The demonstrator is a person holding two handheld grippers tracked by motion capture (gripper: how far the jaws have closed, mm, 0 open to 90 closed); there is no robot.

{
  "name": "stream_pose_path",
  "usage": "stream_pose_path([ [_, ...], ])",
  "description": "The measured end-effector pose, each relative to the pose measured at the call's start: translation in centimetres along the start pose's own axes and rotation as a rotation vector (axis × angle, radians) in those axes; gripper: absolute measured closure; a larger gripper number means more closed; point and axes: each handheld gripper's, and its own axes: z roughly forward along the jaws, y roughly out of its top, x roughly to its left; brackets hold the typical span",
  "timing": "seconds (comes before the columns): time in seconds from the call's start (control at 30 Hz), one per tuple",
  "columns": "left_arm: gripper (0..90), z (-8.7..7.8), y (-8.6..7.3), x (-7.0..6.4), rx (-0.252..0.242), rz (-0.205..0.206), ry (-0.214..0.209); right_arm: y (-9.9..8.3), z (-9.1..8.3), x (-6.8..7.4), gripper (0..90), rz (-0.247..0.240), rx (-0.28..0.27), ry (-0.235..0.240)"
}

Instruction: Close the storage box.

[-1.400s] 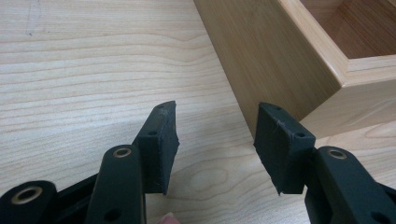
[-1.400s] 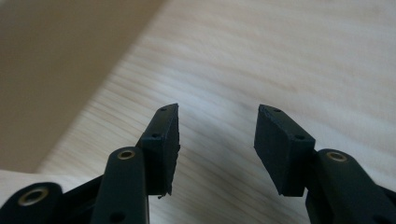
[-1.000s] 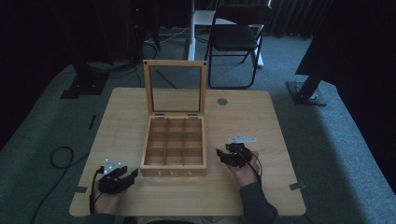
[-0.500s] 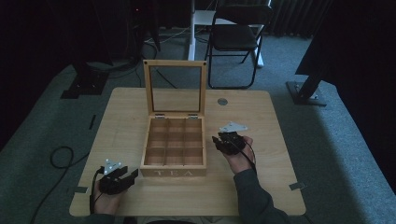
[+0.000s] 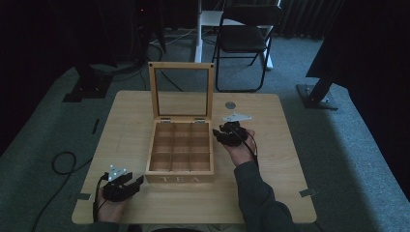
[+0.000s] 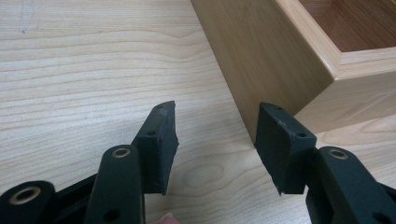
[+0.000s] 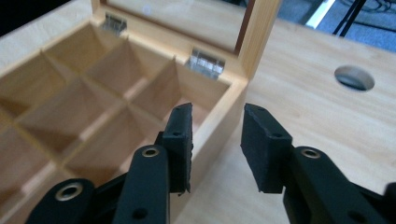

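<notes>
Box (image 5: 181,147), a wooden tea chest with nine empty compartments, sits near the middle of the tabletop (image 5: 285,159), slightly toward the near edge, its front marked TEA. Its glass lid (image 5: 182,92) stands upright on two hinges (image 7: 204,63) at the back, so the inside is open to reach from above and from both sides.

Right gripper (image 5: 226,135) hovers just beside the box's right wall, toward the back right corner. In the right gripper view its jaws are apart and hold nothing, one over the corner compartment, the other over the bare tabletop, so the wall lies between them. That looks like a line-up either to steady the wall or to reach for the lid, though I cannot tell which.

Left gripper (image 5: 122,187) rests low near the tabletop's near left corner, just off the box's front left corner. Its jaws are also apart and empty, pointing at that corner, probably waiting or ready to brace the box.

A round hole (image 5: 230,104) lies behind the right gripper, toward the far edge.
</notes>
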Motion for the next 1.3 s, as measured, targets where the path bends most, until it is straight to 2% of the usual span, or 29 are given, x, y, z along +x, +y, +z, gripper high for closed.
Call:
stream_pose_path([
  [0.17, 48.3, -0.1, 0.0, 0.0, -0.003, -0.001, 0.000, 1.2, 0.4, -0.5, 57.8, 0.016, -0.031, -0.004],
  [0.27, 48.3, -0.1, 0.0, 0.0, -0.004, -0.001, -0.001, 1.5, 0.7, -0.7, 56.2, -0.012, -0.055, -0.006],
  [0.4, 48.0, 0.0, 0.0, 0.0, -0.004, -0.003, 0.000, 1.9, 1.3, -1.2, 55.3, -0.044, -0.047, -0.011],
  [0.7, 47.9, 0.0, 0.0, 0.0, 0.000, -0.005, -0.001, 3.1, 2.8, -2.4, 56.0, -0.005, -0.055, 0.011],
  [0.97, 47.8, 0.0, 0.0, 0.0, -0.005, -0.006, -0.003, 4.7, 4.0, -2.7, 51.4, -0.010, -0.067, -0.021],
  [1.13, 47.8, 0.0, 0.0, 0.0, -0.003, -0.008, -0.004, 5.2, 4.7, -3.3, 47.8, 0.018, -0.060, -0.033],
  [1.3, 47.6, -0.1, 0.0, 0.0, -0.005, -0.007, -0.004, 5.7, 5.3, -3.6, 45.6, 0.039, -0.056, -0.023],
])
